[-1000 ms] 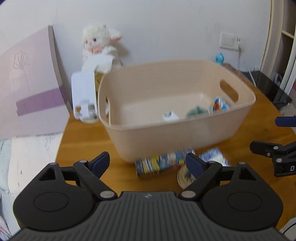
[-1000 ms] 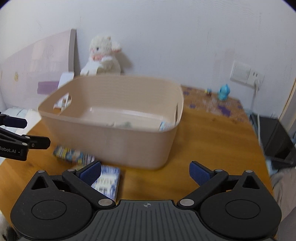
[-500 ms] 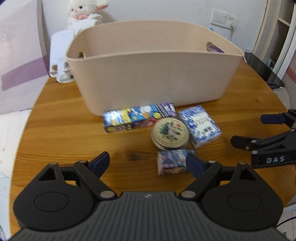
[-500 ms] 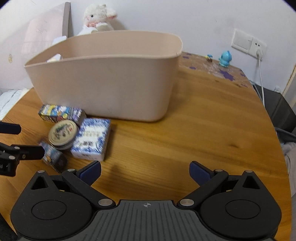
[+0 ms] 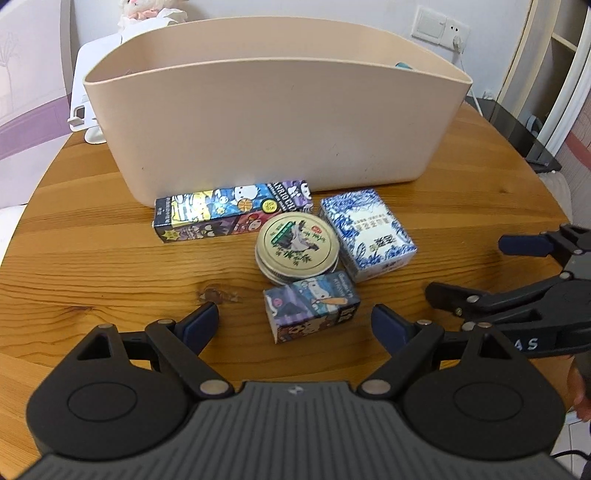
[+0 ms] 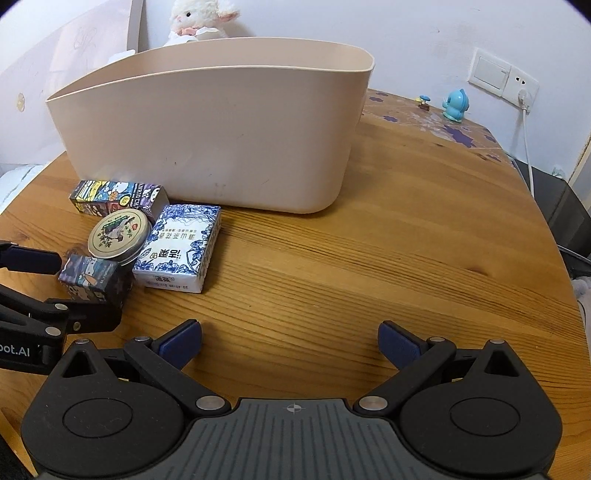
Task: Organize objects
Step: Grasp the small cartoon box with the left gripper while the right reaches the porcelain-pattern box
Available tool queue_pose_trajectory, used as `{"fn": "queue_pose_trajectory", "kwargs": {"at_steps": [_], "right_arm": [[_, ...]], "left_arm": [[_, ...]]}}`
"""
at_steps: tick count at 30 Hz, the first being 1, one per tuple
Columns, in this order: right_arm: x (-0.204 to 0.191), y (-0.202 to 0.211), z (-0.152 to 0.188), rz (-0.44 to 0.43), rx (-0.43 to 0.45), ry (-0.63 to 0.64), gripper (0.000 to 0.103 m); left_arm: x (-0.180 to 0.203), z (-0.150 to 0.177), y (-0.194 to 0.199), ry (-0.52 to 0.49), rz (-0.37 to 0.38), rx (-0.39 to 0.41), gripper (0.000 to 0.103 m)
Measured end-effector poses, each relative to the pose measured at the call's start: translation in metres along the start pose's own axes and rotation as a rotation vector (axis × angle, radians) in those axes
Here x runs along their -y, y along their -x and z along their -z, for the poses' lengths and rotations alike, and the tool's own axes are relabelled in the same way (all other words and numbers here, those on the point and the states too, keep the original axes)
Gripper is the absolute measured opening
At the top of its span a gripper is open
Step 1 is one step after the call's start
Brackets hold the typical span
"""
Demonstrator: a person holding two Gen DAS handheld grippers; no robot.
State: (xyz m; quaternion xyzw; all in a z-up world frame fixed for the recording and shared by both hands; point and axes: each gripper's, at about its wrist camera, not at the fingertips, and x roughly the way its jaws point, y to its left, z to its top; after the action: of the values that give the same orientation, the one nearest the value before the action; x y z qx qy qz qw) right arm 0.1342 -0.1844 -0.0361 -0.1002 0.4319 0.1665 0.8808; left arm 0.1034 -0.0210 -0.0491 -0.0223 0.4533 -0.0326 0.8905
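A beige plastic basket (image 5: 273, 122) stands on the round wooden table (image 5: 92, 258); it also shows in the right wrist view (image 6: 207, 140). In front of it lie a long cartoon-print box (image 5: 232, 214), a round tin (image 5: 296, 246), a blue-and-white packet (image 5: 367, 238) and a small dark cartoon box (image 5: 314, 310). My left gripper (image 5: 295, 323) is open, low over the table, with the small dark box just ahead between its fingers. My right gripper (image 6: 290, 341) is open and empty over bare wood, to the right of the packet (image 6: 177, 247). It also shows in the left wrist view (image 5: 480, 273).
A plush lamb (image 6: 201, 18), a white stand (image 5: 86, 110) and a pale purple board (image 5: 22, 74) are behind the basket. A blue figurine (image 6: 456, 105), a wall socket (image 6: 502, 75) and a cable (image 6: 528, 147) are at the far right.
Both grippers have dropped from basket-rim height and pulled back toward the table's front. The loose items in front of the basket have come into full view, closer to the left gripper.
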Motion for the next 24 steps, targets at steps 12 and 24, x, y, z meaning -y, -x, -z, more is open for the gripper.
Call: {"fn": "queue_pose_trajectory", "kwargs": {"at_steps": [12,24], "right_arm": [[-0.003,-0.002,0.002,-0.013,0.016,-0.021,0.103],[-0.040,-0.011,-0.007,-0.065,0.032,0.035,0.103]], "left_arm": [[-0.006,-0.003,-0.005,0.006,-0.078,0.047,0.077],[-0.026,0.002,0.004,-0.010,-0.075,0.071,0.052]]}}
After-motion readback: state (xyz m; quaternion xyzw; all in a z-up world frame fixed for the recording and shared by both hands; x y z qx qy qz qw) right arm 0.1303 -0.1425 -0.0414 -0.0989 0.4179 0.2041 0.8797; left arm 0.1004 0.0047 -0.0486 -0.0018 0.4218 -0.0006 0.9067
